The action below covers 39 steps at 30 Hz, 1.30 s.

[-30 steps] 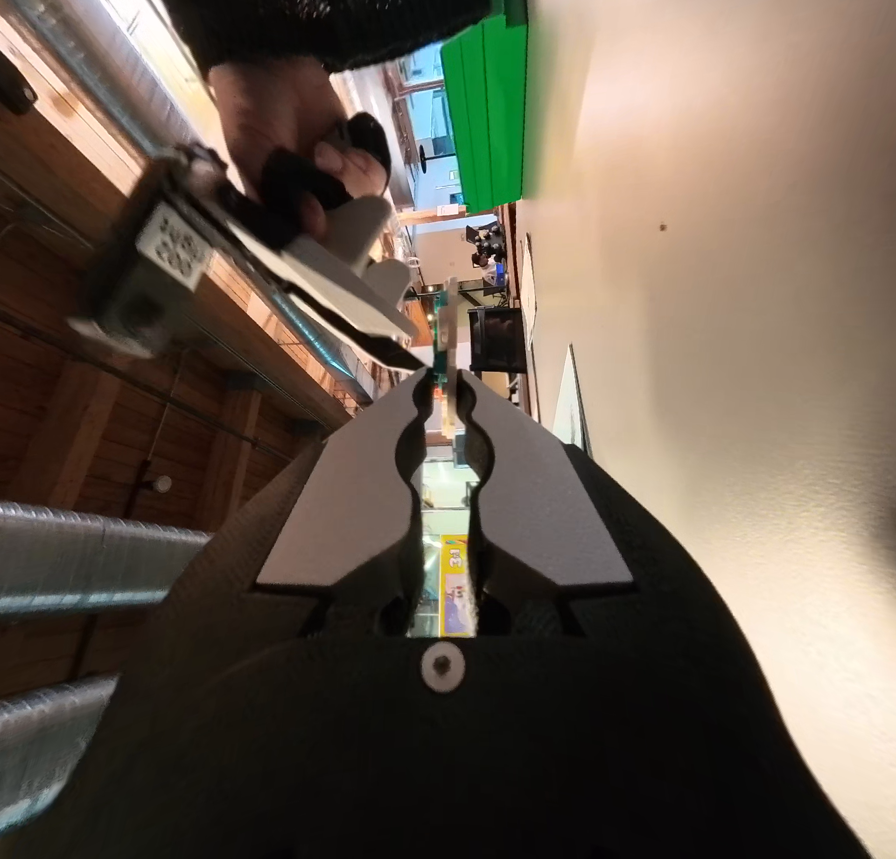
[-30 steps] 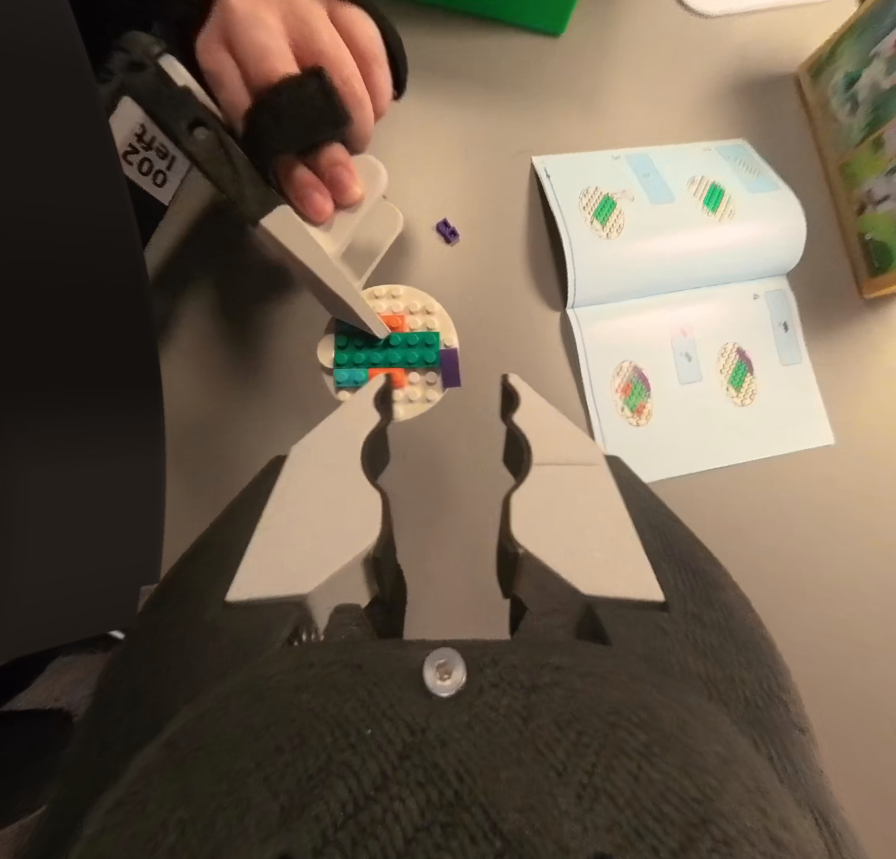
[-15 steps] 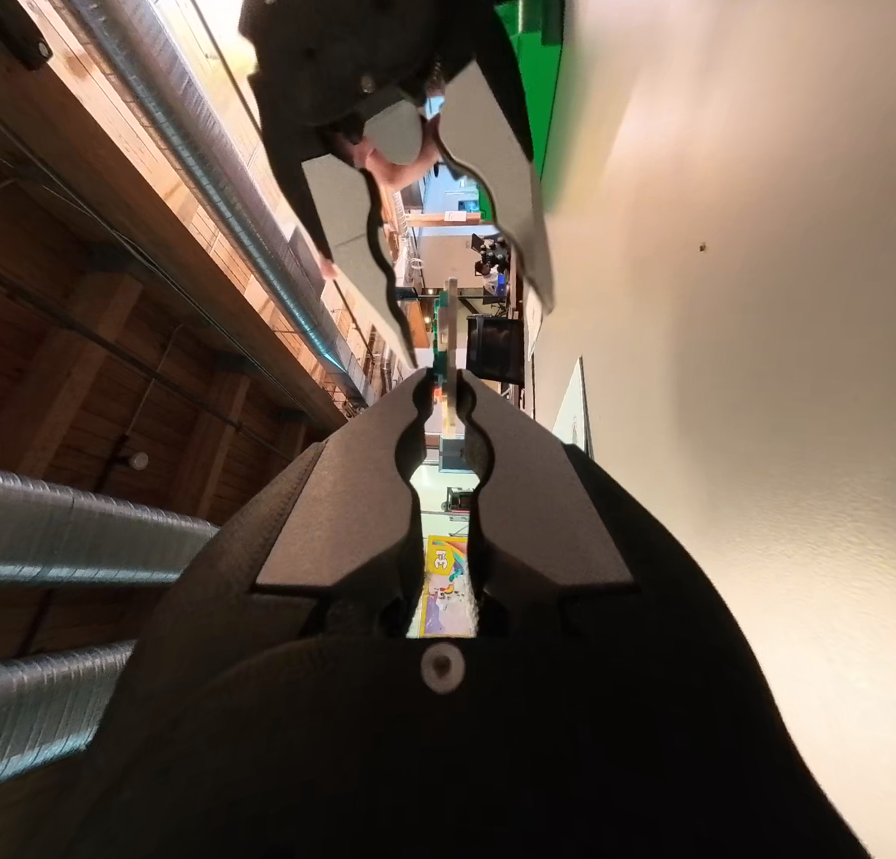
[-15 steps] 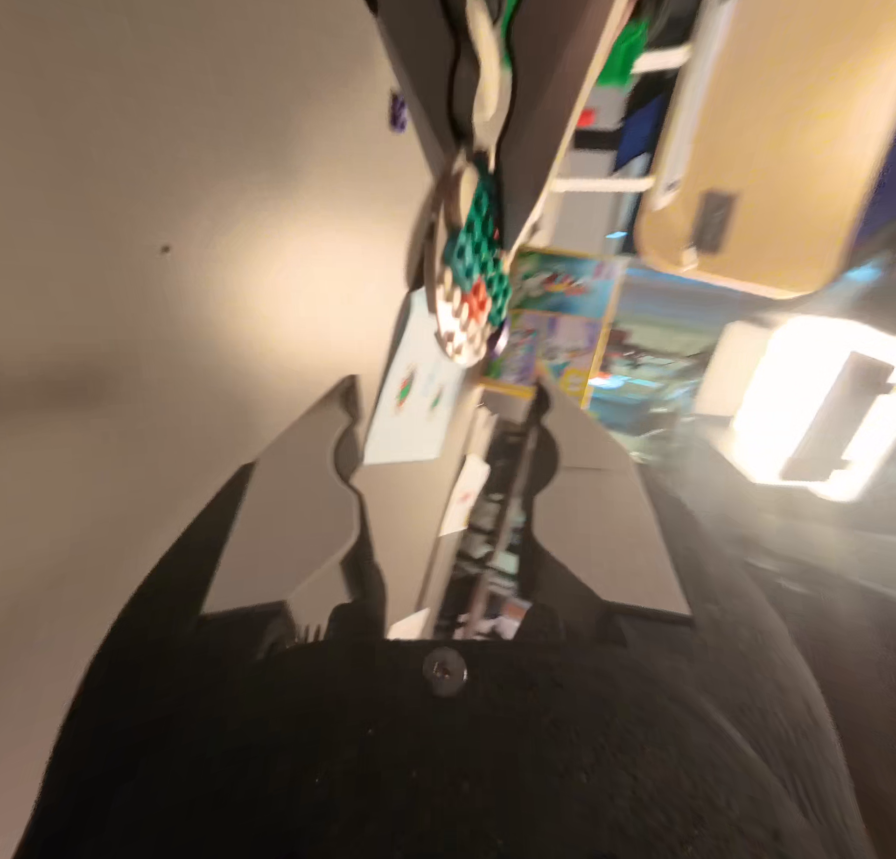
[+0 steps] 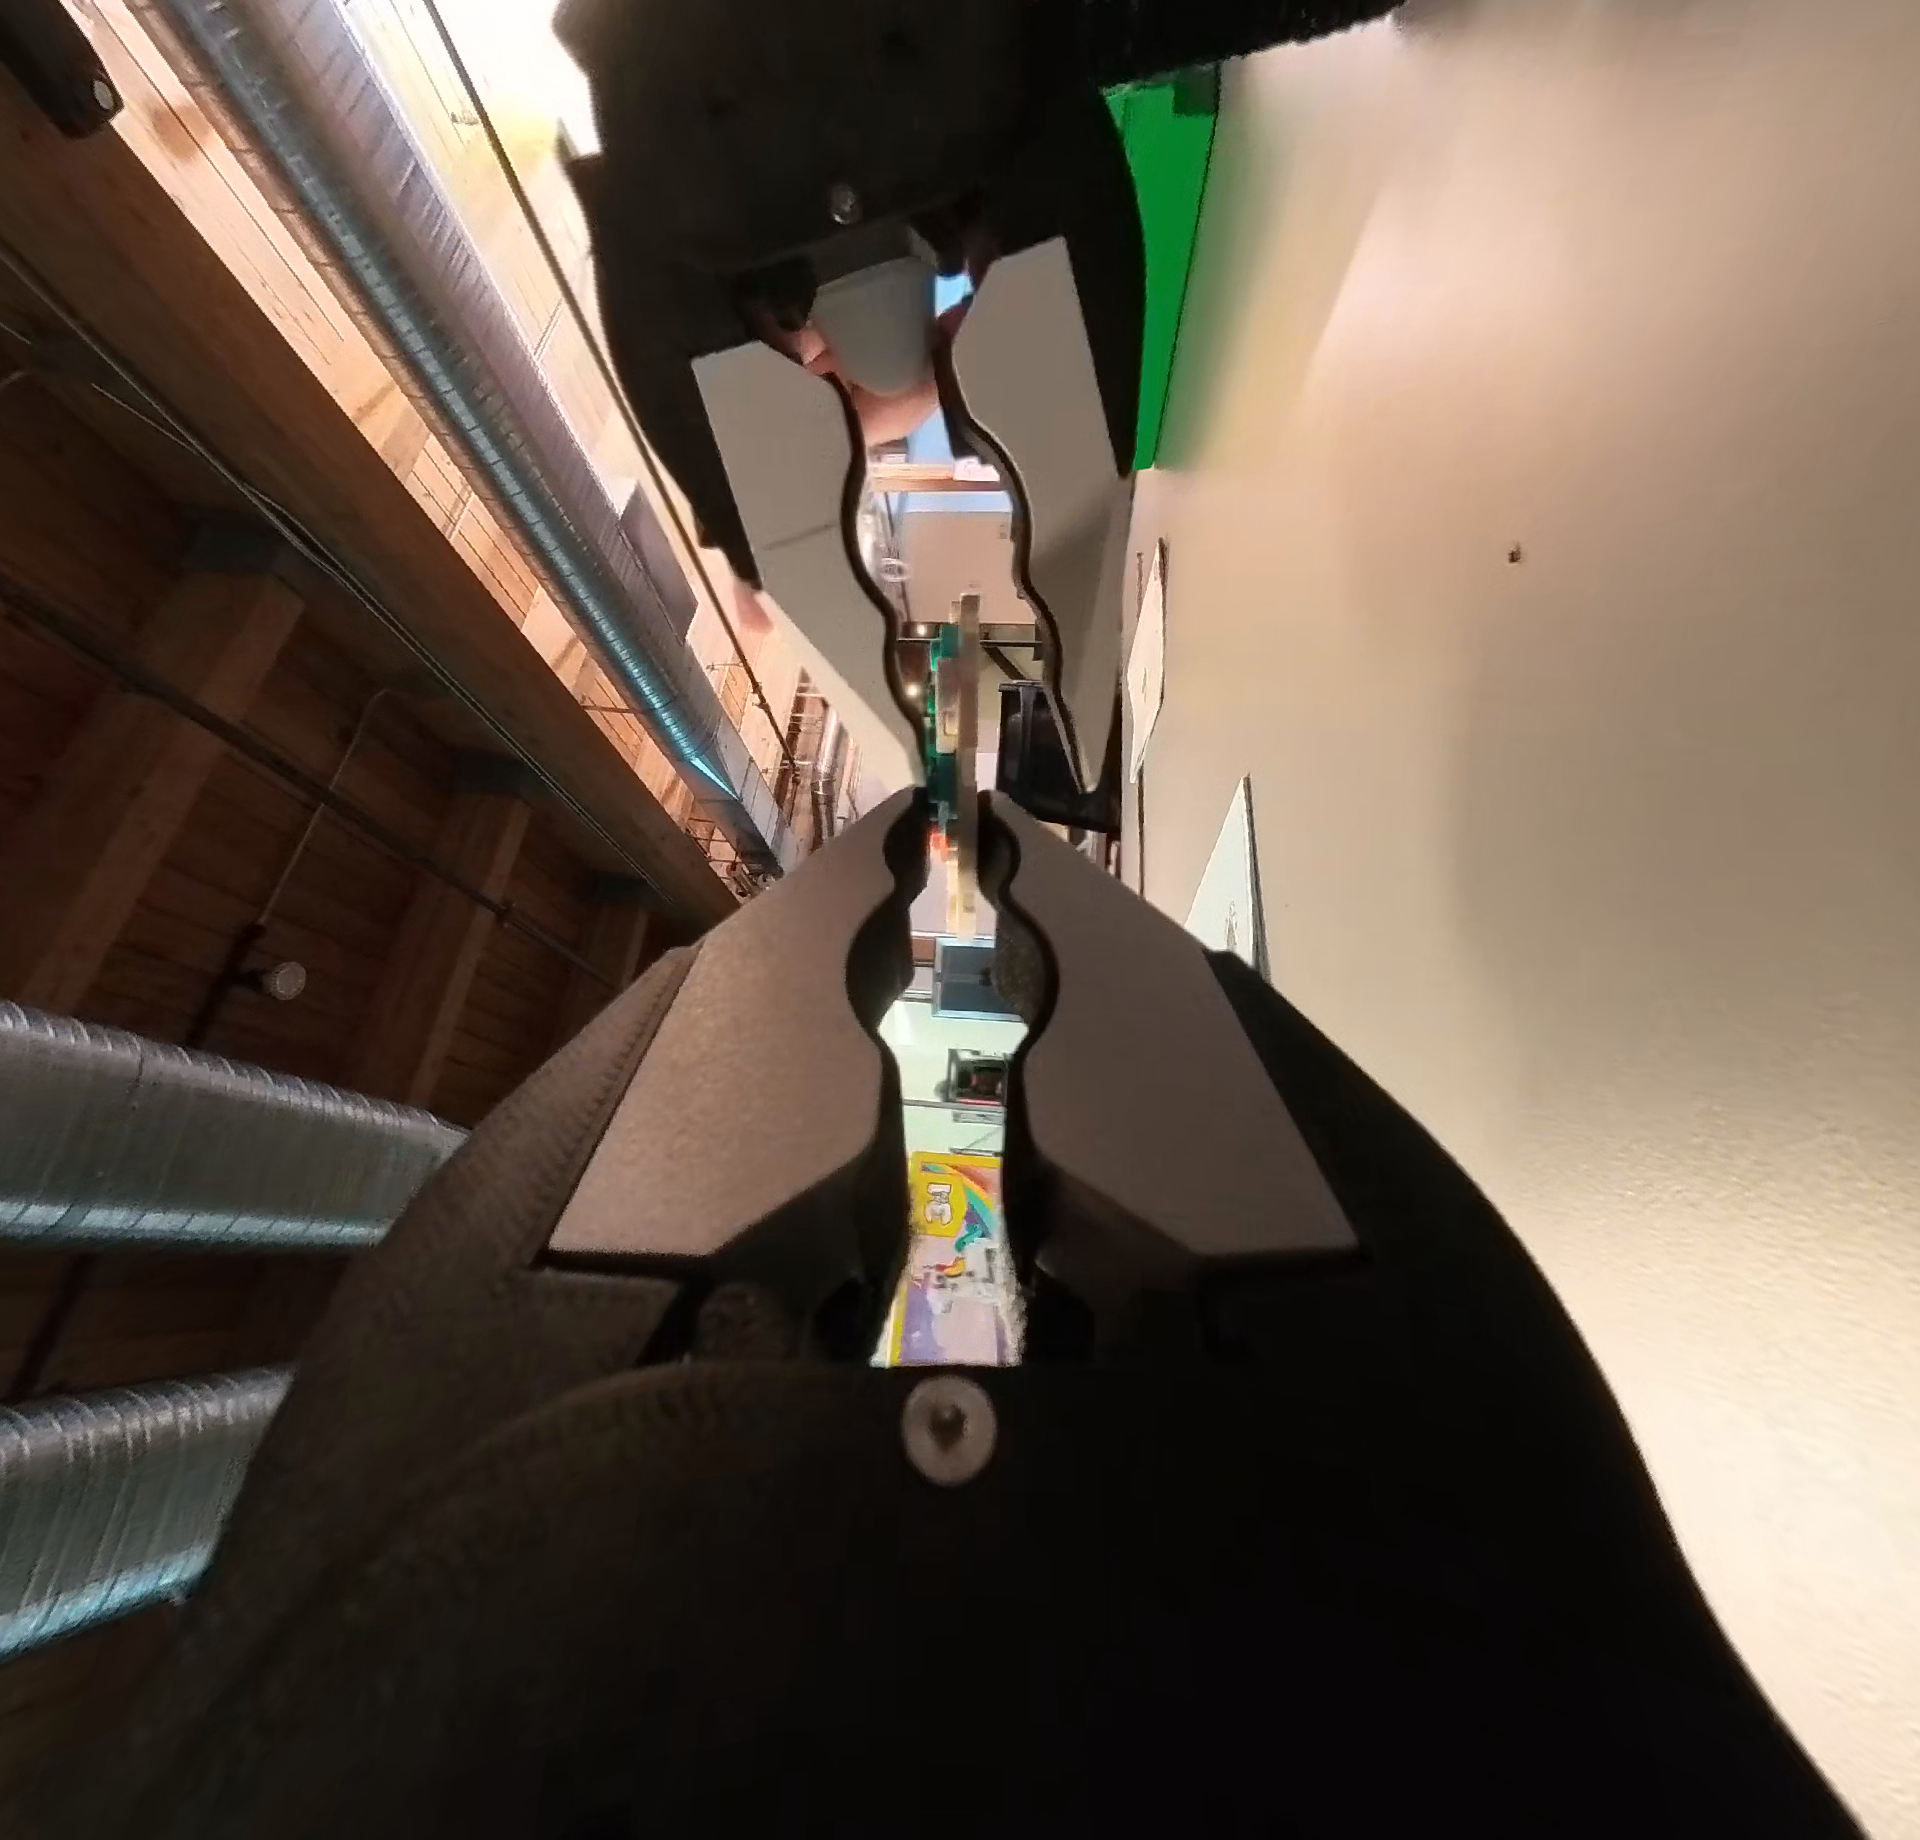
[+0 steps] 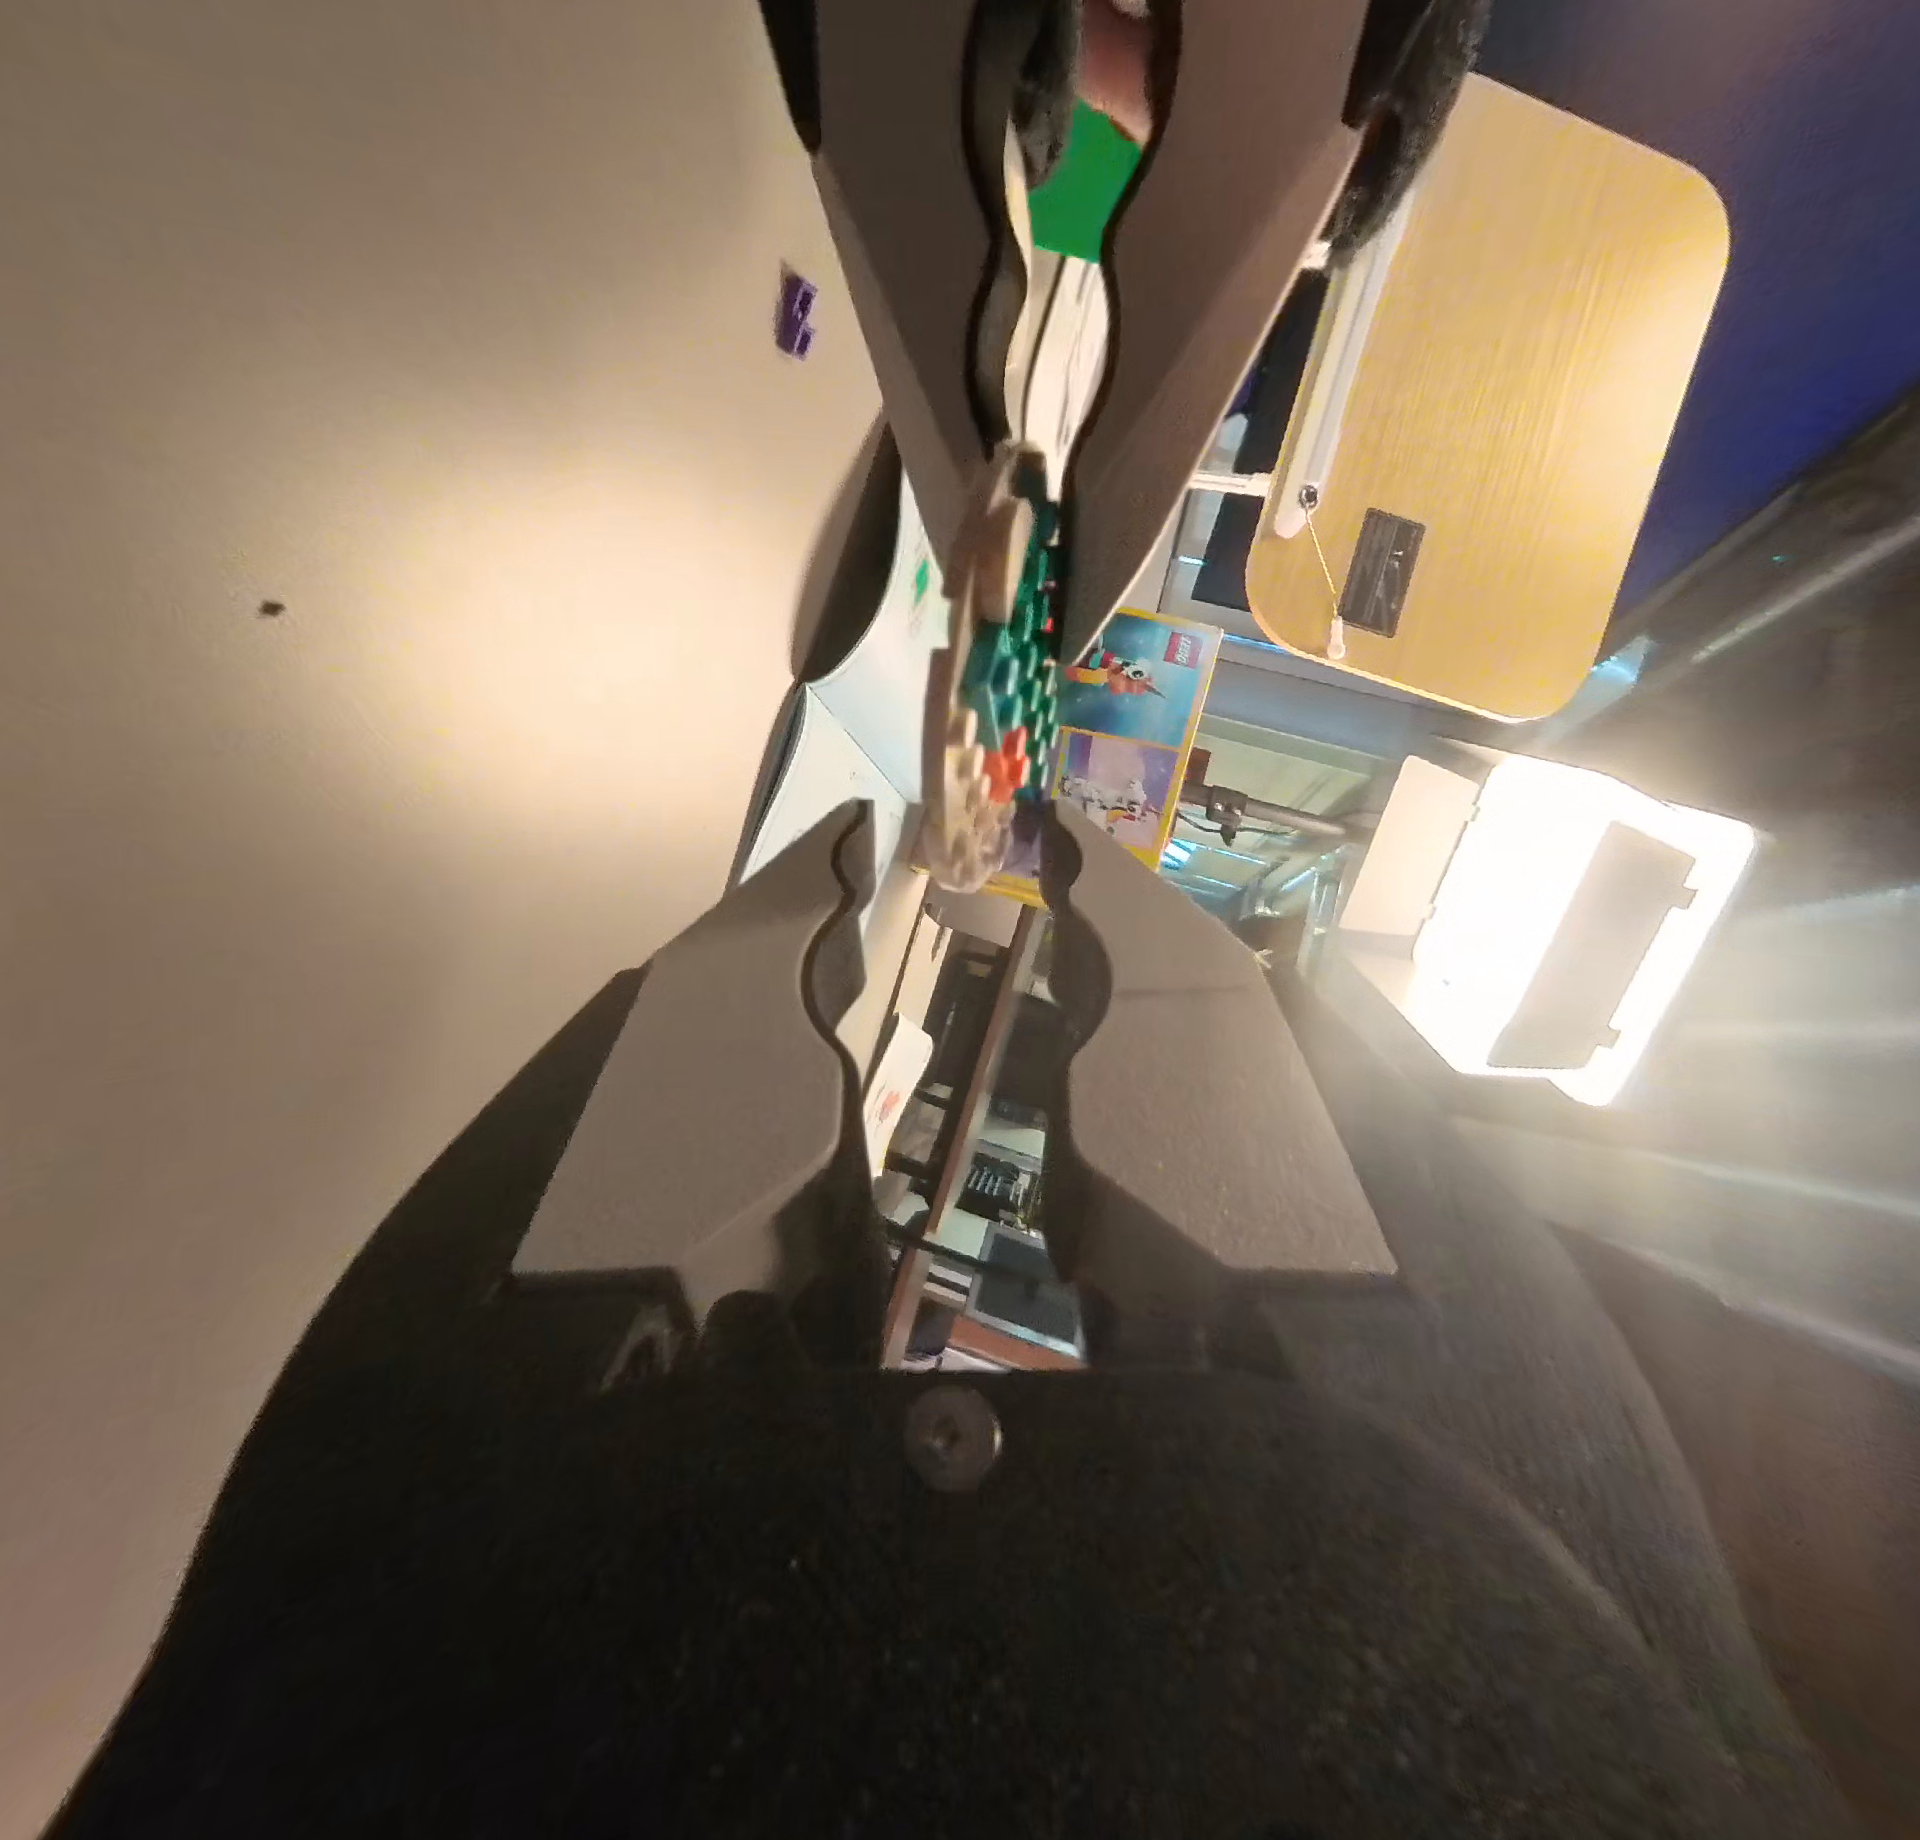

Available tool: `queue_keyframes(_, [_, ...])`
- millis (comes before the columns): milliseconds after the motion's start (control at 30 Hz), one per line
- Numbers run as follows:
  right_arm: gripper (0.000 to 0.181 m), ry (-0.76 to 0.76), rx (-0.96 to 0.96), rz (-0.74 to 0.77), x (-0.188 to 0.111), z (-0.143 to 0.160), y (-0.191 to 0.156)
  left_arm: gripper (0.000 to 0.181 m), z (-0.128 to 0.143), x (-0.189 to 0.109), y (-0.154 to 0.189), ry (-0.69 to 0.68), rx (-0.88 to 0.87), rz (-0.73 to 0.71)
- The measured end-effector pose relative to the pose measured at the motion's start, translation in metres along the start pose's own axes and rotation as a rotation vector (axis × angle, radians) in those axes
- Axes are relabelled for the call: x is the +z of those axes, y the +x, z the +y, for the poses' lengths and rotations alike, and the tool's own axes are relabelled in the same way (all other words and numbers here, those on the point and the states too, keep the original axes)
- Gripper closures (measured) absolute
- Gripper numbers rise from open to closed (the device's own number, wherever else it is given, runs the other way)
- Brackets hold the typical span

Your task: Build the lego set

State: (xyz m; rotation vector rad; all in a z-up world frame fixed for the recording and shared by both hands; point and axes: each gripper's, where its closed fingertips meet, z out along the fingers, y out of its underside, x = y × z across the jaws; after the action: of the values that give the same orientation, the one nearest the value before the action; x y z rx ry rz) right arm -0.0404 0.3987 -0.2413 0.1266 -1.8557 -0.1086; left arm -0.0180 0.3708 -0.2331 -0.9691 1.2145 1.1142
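Observation:
A round white lego plate [image 6: 971, 710] carries green, teal and orange bricks and a purple brick at its edge. My left gripper [image 5: 956, 816] is shut on one edge of it and holds it edge-on, off the table. The plate also shows in the left wrist view [image 5: 966, 710]. My right gripper [image 6: 956, 826] is open and faces the left gripper [image 6: 1023, 486] head-on. Its fingers stand on either side of the plate's opposite edge, with a gap on the underside. In the left wrist view the right gripper [image 5: 987, 751] comes in from the top.
A small purple brick [image 6: 795, 313] lies on the beige table [image 6: 416, 595]. An open instruction booklet [image 6: 826, 767] and a lego box [image 6: 1132, 741] sit beyond the plate. A green object [image 5: 1174, 284] lies at the table's far end. The grippers are tip to tip, or close to it.
The right gripper swung from looking down at the table to facing the left gripper, and moved in until its open fingers straddle the plate. The left gripper kept its hold.

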Motion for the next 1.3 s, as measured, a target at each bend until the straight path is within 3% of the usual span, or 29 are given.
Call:
queue_keyframes(367, [0.174,-0.003,0.012,0.035,-0.002,-0.001,0.007,0.174,-0.003,0.0,0.001,0.012,-0.044,0.013])
queue_keyframes(633, [0.175,-0.054,-0.027,-0.04,-0.003,-0.001,0.004,0.174,-0.005,-0.001,0.002,0.031,-0.109,0.04])
queue_keyframes(933, [0.173,0.088,0.442,-0.252,-0.01,-0.014,0.006,0.174,-0.007,-0.007,-0.015,0.141,-0.393,0.079])
queue_keyframes(1100, [0.174,0.105,0.489,-0.29,-0.012,-0.016,0.007,0.174,-0.008,-0.009,-0.018,0.171,-0.48,0.099])
queue_keyframes(1300, [0.174,0.09,0.417,-0.247,-0.011,-0.018,0.007,0.174,-0.008,-0.011,-0.018,0.189,-0.518,0.135])
